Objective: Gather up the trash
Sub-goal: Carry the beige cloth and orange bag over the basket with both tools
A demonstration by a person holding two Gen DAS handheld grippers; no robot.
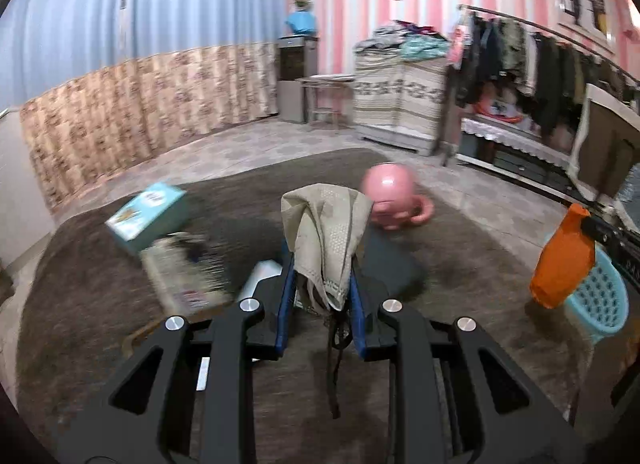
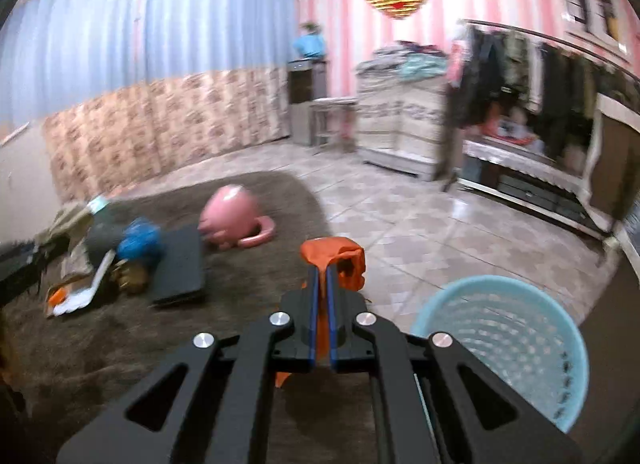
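Nearest the left wrist camera, the left tongs [image 1: 322, 284] pinch a limp beige knitted cloth scrap [image 1: 326, 232] that drapes over their blue pads, with dark straps dangling below. Beyond it lies a brown shaggy rug [image 1: 100, 284] with a teal cardboard box [image 1: 148, 214] and a pink toppled mug [image 1: 390, 196]. The pale blue perforated plastic basket [image 1: 600, 300] stands far to the right of these tongs — and the right tongs' orange crumpled wrapper [image 1: 564, 260] hangs just in front of it.

Close in the right wrist view, the right tongs [image 2: 322, 276] are squeezed nearly flat on the orange wrapper [image 2: 340, 260], which bunches past the tips. The basket's rim [image 2: 440, 304] sits low to the right, just beside them. By my reading the right hand is far the nearer, needing a short swing rightward over the mouth; the left must cross behind it.
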